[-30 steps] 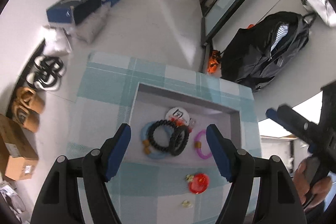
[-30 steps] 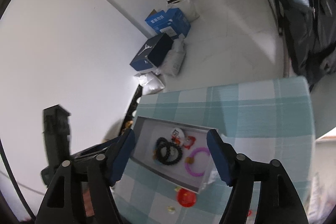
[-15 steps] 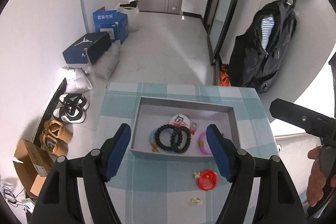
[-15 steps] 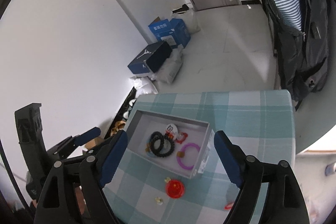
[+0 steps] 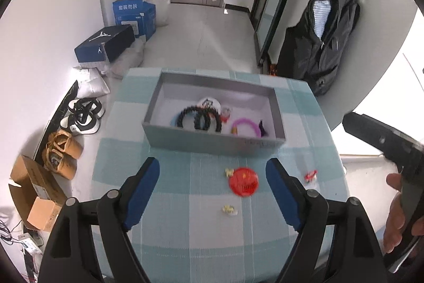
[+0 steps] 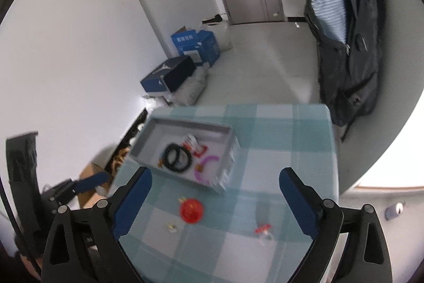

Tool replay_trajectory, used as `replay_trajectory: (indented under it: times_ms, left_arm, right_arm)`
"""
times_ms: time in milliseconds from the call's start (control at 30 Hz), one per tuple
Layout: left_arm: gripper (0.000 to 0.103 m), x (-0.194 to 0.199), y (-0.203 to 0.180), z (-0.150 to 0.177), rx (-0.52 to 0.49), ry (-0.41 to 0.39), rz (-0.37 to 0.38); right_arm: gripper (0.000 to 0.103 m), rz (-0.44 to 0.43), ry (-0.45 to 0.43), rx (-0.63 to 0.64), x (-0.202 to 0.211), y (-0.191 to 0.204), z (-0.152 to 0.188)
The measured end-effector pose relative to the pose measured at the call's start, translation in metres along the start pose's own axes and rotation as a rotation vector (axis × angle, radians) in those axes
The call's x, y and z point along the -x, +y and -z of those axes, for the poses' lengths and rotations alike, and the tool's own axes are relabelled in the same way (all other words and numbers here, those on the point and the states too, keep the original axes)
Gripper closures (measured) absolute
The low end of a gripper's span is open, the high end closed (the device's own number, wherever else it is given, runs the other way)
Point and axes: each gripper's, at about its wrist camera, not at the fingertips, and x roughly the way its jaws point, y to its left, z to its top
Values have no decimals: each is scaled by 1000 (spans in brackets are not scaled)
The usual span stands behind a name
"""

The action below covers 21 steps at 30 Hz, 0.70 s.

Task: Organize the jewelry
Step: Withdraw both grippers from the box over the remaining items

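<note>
A grey box (image 5: pixel 212 141) (image 6: pixel 230 150) sits on a teal checked tablecloth (image 5: pixel 172 230) (image 6: pixel 278 137). Inside lie black bead bracelets (image 5: pixel 201 118) (image 6: pixel 176 157), a pink ring bracelet (image 5: pixel 245 125) (image 6: pixel 205 167) and a white round badge (image 5: pixel 209 102). On the cloth in front lie a red round badge (image 5: pixel 243 181) (image 6: pixel 191 210), two small yellow pieces (image 5: pixel 229 209) (image 6: pixel 171 227) and a small red-and-white item (image 5: pixel 310 175) (image 6: pixel 263 231). My left gripper (image 5: pixel 213 192) is open and empty above the cloth. My right gripper (image 6: pixel 214 203) is open and empty.
Shoe boxes (image 5: pixel 104 47), a blue carton (image 5: pixel 133 17), shoes (image 5: pixel 82 114) and cardboard boxes (image 5: pixel 34 192) line the left wall on the floor. A black backpack (image 5: pixel 326 44) hangs at the right. The table's edges fall off on the left and right.
Both grippers have pulled back toward me and lowered. The box now sits farther off and the loose items on the cloth lie between the fingers.
</note>
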Motion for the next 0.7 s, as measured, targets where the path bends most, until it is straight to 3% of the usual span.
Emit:
replay_trajectory:
  times_ms: [200, 300, 433, 567, 700]
  left_arm:
    - [23, -5, -4, 20, -37, 35, 7]
    - [23, -15, -9, 37, -87, 78, -3]
    - [23, -28, -6, 49, -120, 120, -12]
    - [23, -43, -1, 52, -105, 209, 36]
    - [23, -50, -7, 52, -147, 224, 43]
  right_arm:
    - [5, 43, 1, 13, 4, -6, 37]
    - [5, 13, 17, 18, 4, -10, 50]
    - [5, 35, 26, 73, 1, -11, 61]
    - [5, 61, 53, 90, -9, -17, 69]
    - [5, 51, 88, 106, -19, -21, 72]
